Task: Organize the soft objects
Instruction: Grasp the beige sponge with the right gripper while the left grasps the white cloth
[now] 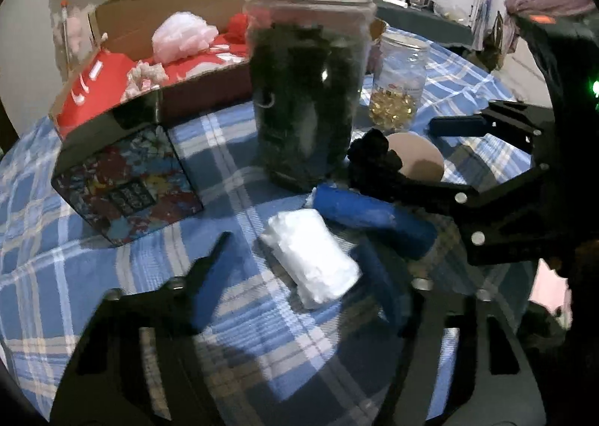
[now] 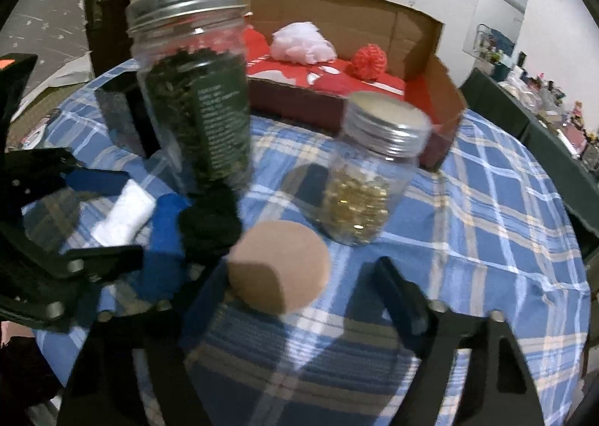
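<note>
Three soft things already lie in the far cardboard box (image 2: 411, 25). My left gripper (image 1: 295, 268) straddles the white pad (image 1: 310, 257), jaws not yet pressing; my right gripper (image 2: 299, 287) straddles the tan sponge (image 2: 279, 268), likewise. A black pom-pom (image 2: 209, 223) remains.

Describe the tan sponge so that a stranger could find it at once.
Start at the tall jar of dark leaves on the checked cloth. In front of it, beside the small jar of golden capsules, lies the tan sponge: round, flat-topped, and plain beige, unlike the black pompom touching it.
</note>
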A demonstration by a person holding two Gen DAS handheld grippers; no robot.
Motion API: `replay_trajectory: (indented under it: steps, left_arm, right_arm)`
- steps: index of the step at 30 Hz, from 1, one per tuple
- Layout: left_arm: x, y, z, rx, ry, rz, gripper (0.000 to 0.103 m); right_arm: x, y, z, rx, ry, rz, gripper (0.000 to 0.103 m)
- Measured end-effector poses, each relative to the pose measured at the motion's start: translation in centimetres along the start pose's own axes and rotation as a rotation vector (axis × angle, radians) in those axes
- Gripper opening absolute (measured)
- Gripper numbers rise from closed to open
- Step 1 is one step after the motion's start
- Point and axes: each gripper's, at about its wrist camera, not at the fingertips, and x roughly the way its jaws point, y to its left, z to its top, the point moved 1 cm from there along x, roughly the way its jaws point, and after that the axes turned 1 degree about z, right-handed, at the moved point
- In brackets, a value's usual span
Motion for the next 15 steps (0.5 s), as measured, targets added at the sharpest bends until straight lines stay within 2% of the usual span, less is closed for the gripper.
replay_trajectory:
  steps: [1,2,3,4,6,7,15]
  left_arm:
    - [0.1,-0.2,-0.1,0.011,-0.004,0.007,0.038]
    - [0.0,-0.4,-0.2,0.025,-0.019,0.018,0.031]
    - [-0.1,-0.6,-0.2,0.032,-0.027,0.0,0.03]
    - [-0.3,-0.7,-0.2,0.029,-0.032,-0.015,0.025]
    - [-0.6,-0.8,-0.3,0.026,-0.037,-0.027,0.023]
    - [-0.8,-0.8,-0.4,0.029,-0.044,-0.034,0.022]
    - [-3.1,-0.6,-0.3,0.032,-0.094,-0.048,0.022]
  right_arm:
    - [-0.1,0.2,0.0,-0.003,-0.006,0.019,0.054]
    - [-0.2,0.3,0.0,-0.002,-0.012,0.041,0.052]
    - [-0.3,0.4,-0.1,0.0,-0.018,0.037,0.052]
    - [-0.4,0.5,-0.2,0.0,-0.023,0.039,0.049]
    - [-0.7,0.6,-0.4,0.011,-0.036,0.044,0.04]
    - [-1.0,0.6,-0.5,0.022,-0.043,0.043,0.03]
    - [-3.8,1.5,-0.6,0.045,-0.12,0.032,0.025]
